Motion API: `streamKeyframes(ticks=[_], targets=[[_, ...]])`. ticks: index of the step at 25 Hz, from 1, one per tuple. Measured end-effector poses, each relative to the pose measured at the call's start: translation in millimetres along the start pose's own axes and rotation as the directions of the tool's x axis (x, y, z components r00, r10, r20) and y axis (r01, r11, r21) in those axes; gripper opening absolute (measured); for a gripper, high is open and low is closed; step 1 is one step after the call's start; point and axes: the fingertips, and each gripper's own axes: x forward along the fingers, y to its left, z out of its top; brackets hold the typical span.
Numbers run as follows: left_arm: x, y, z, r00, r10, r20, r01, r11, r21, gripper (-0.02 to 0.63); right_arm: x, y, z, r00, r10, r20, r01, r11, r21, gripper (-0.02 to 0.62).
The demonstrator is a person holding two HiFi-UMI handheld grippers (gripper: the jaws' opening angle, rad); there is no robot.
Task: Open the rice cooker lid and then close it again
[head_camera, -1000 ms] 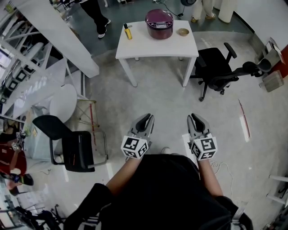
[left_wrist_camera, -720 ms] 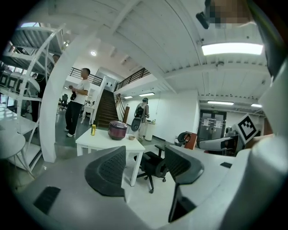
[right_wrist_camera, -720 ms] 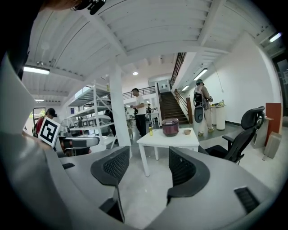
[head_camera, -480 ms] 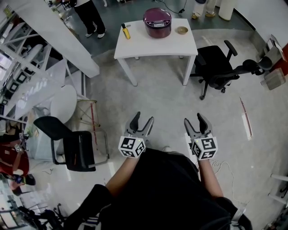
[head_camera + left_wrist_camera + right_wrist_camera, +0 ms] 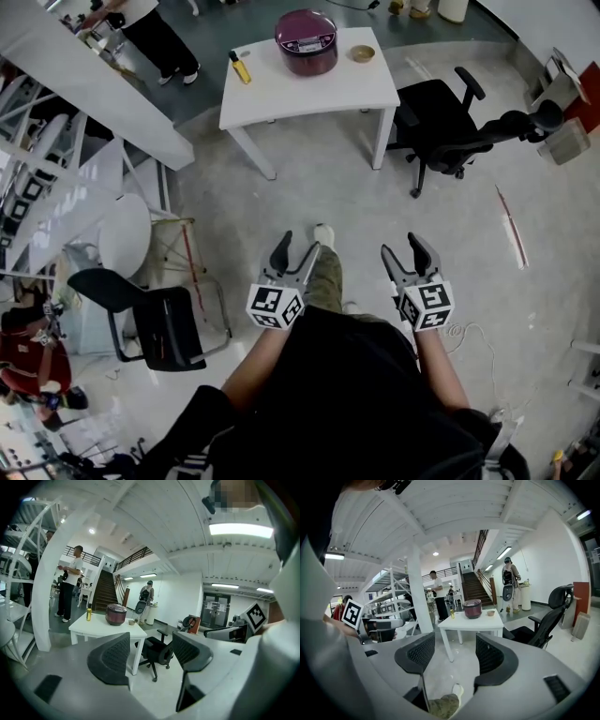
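A dark maroon rice cooker [image 5: 306,40] with its lid down stands on a white table [image 5: 309,89] far ahead, across the floor. It shows small in the left gripper view [image 5: 116,614] and in the right gripper view [image 5: 472,608]. My left gripper [image 5: 295,249] and right gripper [image 5: 407,249] are held in front of my body, both open with nothing between the jaws. Both are well short of the table. In their own views the left gripper [image 5: 149,656] and right gripper [image 5: 453,654] point toward the table.
On the table lie a yellow bottle [image 5: 240,67] and a small bowl [image 5: 362,53]. A black office chair [image 5: 448,131] stands right of the table, another black chair [image 5: 155,319] at my left. A white stair structure [image 5: 84,84] and standing people [image 5: 141,28] are on the left.
Both grippers went from shut to open. I have stepped toward the table; a foot now shows between the grippers, and the table sits higher and further left in the head view.
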Motion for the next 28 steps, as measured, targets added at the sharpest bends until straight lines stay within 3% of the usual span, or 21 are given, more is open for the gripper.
streamKeyframes(ticks=[6, 15, 22, 28], targets=[[59.6, 13.5, 11.4, 0.998, -0.063, -0.003, 0.063, 0.998, -0.02, 0.261, 38.1, -23.4, 11.9, 0.999, -0.014, -0.046, 0.014, 1.0, 0.001, 0.239], [151.7, 64.9, 32.5, 0.991, -0.123, -0.047, 0.118, 0.988, -0.102, 0.261, 139.1, -60.3, 78.0, 0.998, -0.059, -0.004, 0.059, 0.998, -0.001, 0.239], [223.2, 98.0, 74.5, 0.977, -0.212, -0.022, 0.21, 0.976, -0.062, 0.261, 211.4, -83.0, 114.7, 0.995, -0.103, -0.014, 0.103, 0.995, 0.007, 0.239], [267.8, 135.5, 98.8, 0.976, -0.216, -0.009, 0.215, 0.975, -0.061, 0.261, 272.1, -96.9, 143.1, 0.994, -0.107, -0.028, 0.107, 0.994, -0.012, 0.239]])
